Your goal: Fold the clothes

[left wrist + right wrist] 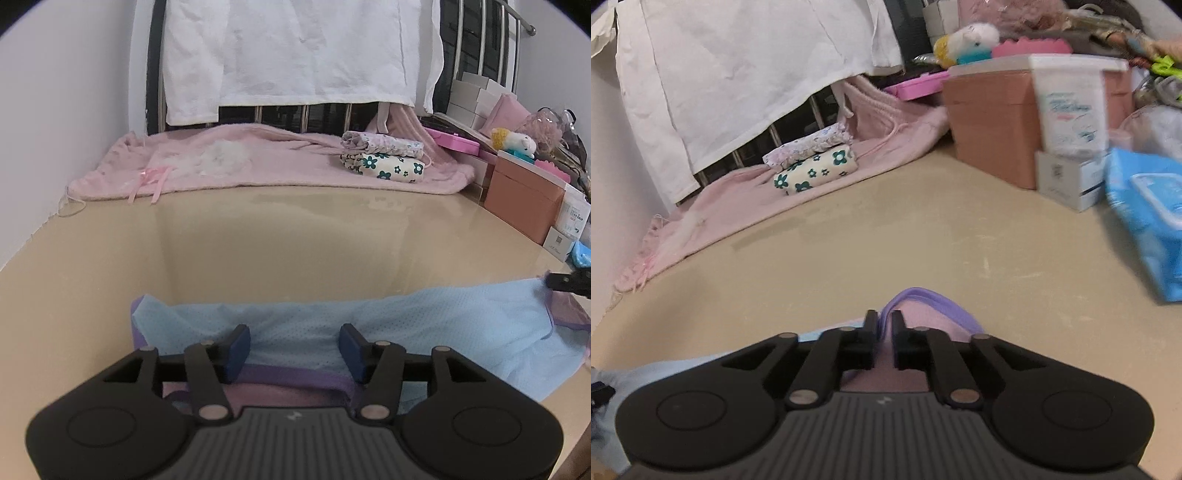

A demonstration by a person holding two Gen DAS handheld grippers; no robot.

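A light blue mesh garment (388,325) with purple trim and a pink inner side lies along the near edge of the beige table (295,240). My left gripper (294,345) is open, its blue pads either side of the garment's purple band, just above it. My right gripper (884,332) is shut on the garment's purple edge (923,299) at its far right end; its tip also shows in the left wrist view (561,282). The blue cloth trails left in the right wrist view (665,369).
A pink blanket (258,166) lies at the table's back with two folded floral clothes (384,160) stacked on it. A white cloth (288,55) hangs behind. Boxes (993,122), a white tub (1071,107), a plush toy (967,40) and a blue wipes pack (1148,218) crowd the right side.
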